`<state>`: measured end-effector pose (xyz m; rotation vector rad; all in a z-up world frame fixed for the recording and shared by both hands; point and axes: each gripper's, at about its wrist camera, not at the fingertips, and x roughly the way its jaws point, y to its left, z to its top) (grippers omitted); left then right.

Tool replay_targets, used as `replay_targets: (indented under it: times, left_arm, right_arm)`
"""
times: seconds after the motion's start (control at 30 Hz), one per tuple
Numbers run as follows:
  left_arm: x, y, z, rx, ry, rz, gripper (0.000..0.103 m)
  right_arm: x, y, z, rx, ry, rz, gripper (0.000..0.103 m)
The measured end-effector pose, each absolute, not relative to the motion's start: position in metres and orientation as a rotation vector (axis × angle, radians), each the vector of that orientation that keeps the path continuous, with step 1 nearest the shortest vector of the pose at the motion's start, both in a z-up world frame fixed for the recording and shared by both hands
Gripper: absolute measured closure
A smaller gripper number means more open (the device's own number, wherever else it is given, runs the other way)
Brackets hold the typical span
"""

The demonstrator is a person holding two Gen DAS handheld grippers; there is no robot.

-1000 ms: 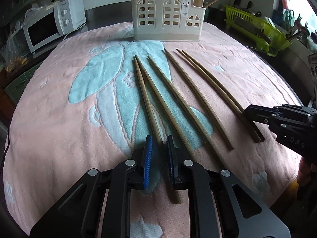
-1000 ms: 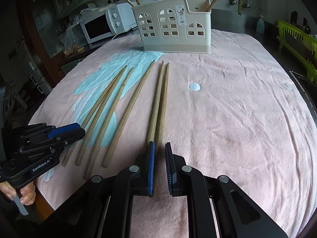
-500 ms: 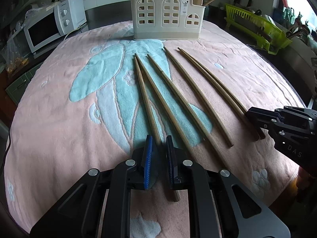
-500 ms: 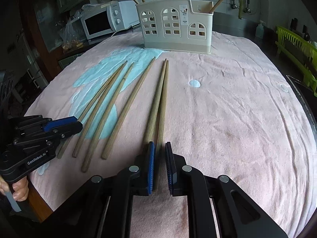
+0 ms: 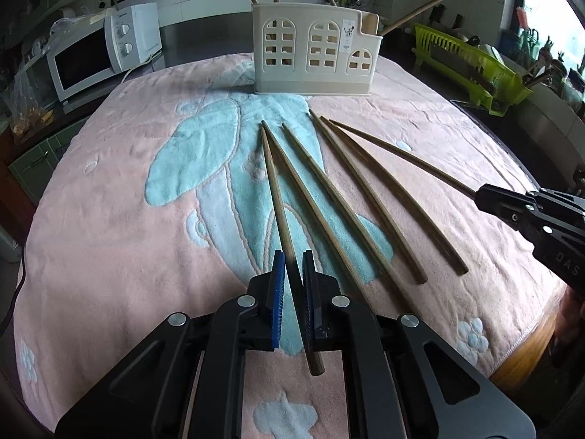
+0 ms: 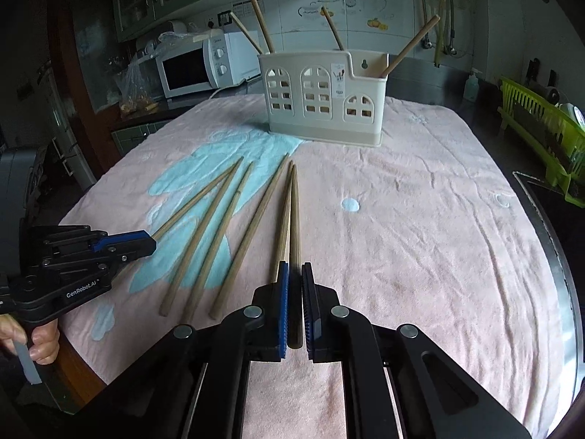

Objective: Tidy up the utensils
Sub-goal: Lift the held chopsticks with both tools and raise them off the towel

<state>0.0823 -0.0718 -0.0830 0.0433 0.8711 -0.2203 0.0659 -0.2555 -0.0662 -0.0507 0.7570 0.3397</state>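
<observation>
Pink towel with a pale-blue pattern covering a kitchen table; white microwave and green dish rack behind.
Cream utensil holder holds about four sticks; left gripper clamped on the leftmost chopstick, right gripper on the rightmost chopstick, four more between.

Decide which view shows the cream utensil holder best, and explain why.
The right wrist view: the holder stands whole, with all four sticks seen to their tops and its base on the towel. In the left wrist view the holder is also complete, but the frame's top edge crops some sticks.
</observation>
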Motion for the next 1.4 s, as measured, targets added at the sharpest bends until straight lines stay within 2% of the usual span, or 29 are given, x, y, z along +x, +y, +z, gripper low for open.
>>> replay_targets:
  times: [0.3, 0.33, 0.4, 0.63, 0.7, 0.73, 0.77, 0.8, 1.03, 1.27, 1.4]
  left_arm:
    - [0.085, -0.057, -0.049, 0.019, 0.738, -0.21, 0.097]
    - [0.085, -0.055, -0.045, 0.017, 0.716, -0.211, 0.102]
    - [0.088, -0.054, -0.039, 0.014, 0.682, -0.206, 0.102]
    - [0.093, -0.049, -0.044, 0.005, 0.725, -0.242, 0.101]
    - [0.09, -0.048, -0.051, 0.001, 0.755, -0.253, 0.097]
    - [0.089, -0.048, -0.055, 0.004, 0.77, -0.258, 0.089]
    - [0.087, -0.047, -0.059, 0.01, 0.783, -0.256, 0.075]
    - [0.086, -0.048, -0.064, 0.02, 0.794, -0.248, 0.072]
    - [0.08, -0.048, -0.099, 0.04, 0.903, -0.243, 0.073]
    - [0.08, -0.044, -0.106, 0.037, 0.931, -0.213, 0.088]
    - [0.084, -0.048, -0.103, 0.078, 0.978, -0.22, 0.089]
  right_arm:
    - [0.075, -0.256, -0.027, -0.008, 0.632, 0.359, 0.096]
    - [0.077, -0.255, -0.023, -0.002, 0.621, 0.361, 0.096]
    - [0.081, -0.254, -0.016, 0.004, 0.6, 0.361, 0.096]
    - [0.084, -0.252, -0.01, 0.008, 0.581, 0.359, 0.096]
    - [0.084, -0.254, -0.012, 0.012, 0.587, 0.359, 0.096]
    - [0.084, -0.255, -0.013, 0.014, 0.588, 0.357, 0.096]
    - [0.084, -0.256, -0.014, 0.019, 0.589, 0.357, 0.096]
    - [0.085, -0.256, -0.013, 0.024, 0.591, 0.358, 0.096]
    - [0.084, -0.254, -0.012, 0.016, 0.584, 0.365, 0.096]
    - [0.083, -0.253, -0.012, 0.016, 0.586, 0.365, 0.096]
    - [0.083, -0.253, -0.012, 0.015, 0.586, 0.366, 0.096]
